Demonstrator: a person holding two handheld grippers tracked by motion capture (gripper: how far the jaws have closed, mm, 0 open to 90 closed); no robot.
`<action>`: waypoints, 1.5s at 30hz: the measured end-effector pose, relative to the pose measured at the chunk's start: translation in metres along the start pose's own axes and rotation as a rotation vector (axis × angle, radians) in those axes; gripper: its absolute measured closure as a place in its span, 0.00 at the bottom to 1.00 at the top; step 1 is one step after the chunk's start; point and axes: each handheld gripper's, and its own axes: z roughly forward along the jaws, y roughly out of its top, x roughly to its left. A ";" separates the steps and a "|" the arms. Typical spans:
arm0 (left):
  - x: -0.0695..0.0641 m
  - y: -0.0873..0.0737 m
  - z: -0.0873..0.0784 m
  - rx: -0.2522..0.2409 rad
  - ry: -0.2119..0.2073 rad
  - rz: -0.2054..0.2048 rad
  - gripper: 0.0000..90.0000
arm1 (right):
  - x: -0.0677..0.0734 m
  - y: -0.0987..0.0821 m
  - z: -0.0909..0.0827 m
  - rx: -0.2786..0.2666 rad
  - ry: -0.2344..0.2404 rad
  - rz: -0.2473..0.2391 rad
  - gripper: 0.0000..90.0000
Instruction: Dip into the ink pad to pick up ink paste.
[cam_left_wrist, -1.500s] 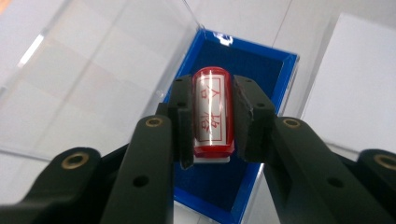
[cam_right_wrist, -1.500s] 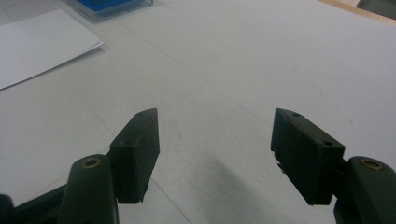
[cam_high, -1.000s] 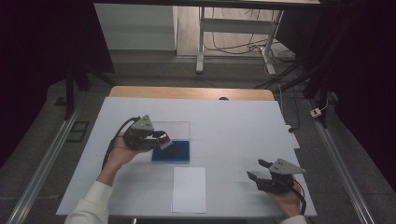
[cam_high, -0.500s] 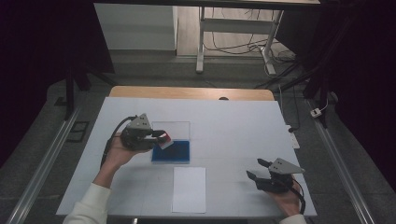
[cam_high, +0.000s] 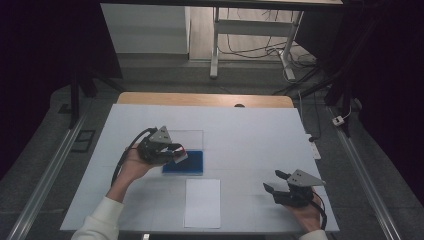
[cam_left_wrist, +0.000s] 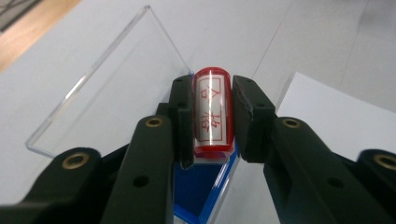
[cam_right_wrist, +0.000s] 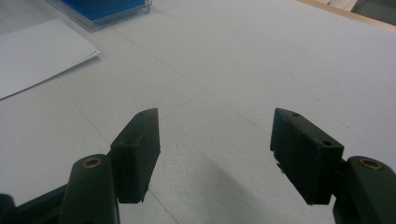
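Left gripper (cam_left_wrist: 212, 116) is clamped on a small red stamp (cam_left_wrist: 212, 109), a cylinder with a white label bearing red characters; both pads press its sides and the stamp lies along the jaws. In the high view the left gripper (cam_high: 175, 151) sits at the left edge of the blue ink pad (cam_high: 187, 162), with the pad's clear lid (cam_high: 187, 137) folded open flat on the table just behind it. From the left gripper view, the stamp's lower end appears to be at or just above the blue pad surface (cam_left_wrist: 201, 189); contact cannot be confirmed.

Right gripper (cam_right_wrist: 215, 154) holds nothing, jaws standing wide apart, resting over bare white table (cam_right_wrist: 261, 60) near the person's right (idle, well apart from the work). In the high view it sits at (cam_high: 280, 192).

Step in hand, as judged: inking the stamp, then marking the sheet of paper (cam_high: 202, 202) lying just in front of the pad.

Notes for doing it well:
- Keep the grip firm; a round stamp may roll between flat pads.
- Press the face squarely onto the pad, no tilt, so the ink takes evenly.
- Lift straight up, clear the tray's rim, then carry to the paper.
- The free gripper could steady the sheet before the press.
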 end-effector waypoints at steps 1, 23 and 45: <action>0.000 0.000 0.001 0.009 -0.002 -0.001 0.79 | 0.000 0.000 0.000 0.000 0.000 0.000 0.36; 0.008 -0.006 0.033 0.114 0.008 -0.009 0.79 | 0.002 -0.003 -0.001 0.012 0.007 -0.004 0.36; 0.010 -0.010 0.046 0.149 0.012 -0.025 0.79 | 0.003 -0.004 -0.001 0.024 0.011 -0.009 0.36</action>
